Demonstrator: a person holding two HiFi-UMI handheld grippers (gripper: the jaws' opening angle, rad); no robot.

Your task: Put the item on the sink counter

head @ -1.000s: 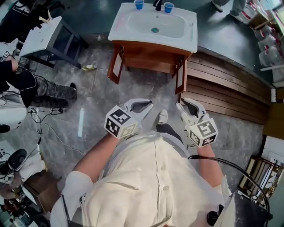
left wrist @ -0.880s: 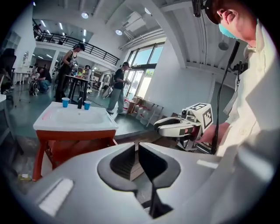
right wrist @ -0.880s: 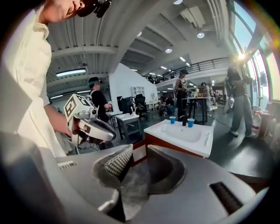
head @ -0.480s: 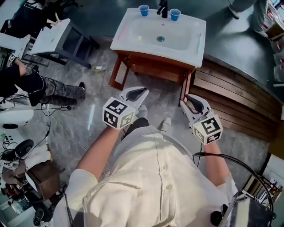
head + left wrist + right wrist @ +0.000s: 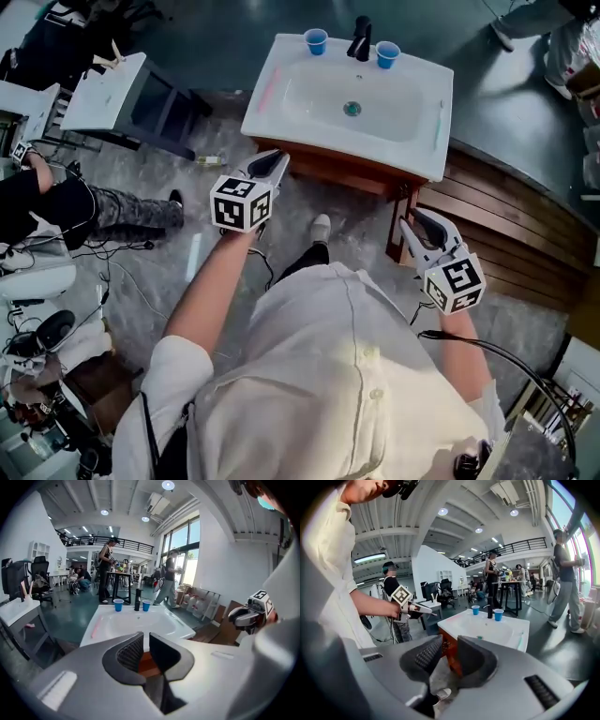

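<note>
- The sink is glossy white, probably ceramic.
- Its cabinet is reddish varnished wood.
- The floor is smooth, grey and marbled.
- The person's shirt is matt cream cloth.

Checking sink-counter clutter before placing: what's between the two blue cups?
The black faucet, between one blue cup and the other blue cup on the sink rim. Head view shows it.

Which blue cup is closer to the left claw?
The cup left of the black tap in the head view; the other cup stands on the tap's right.
</note>
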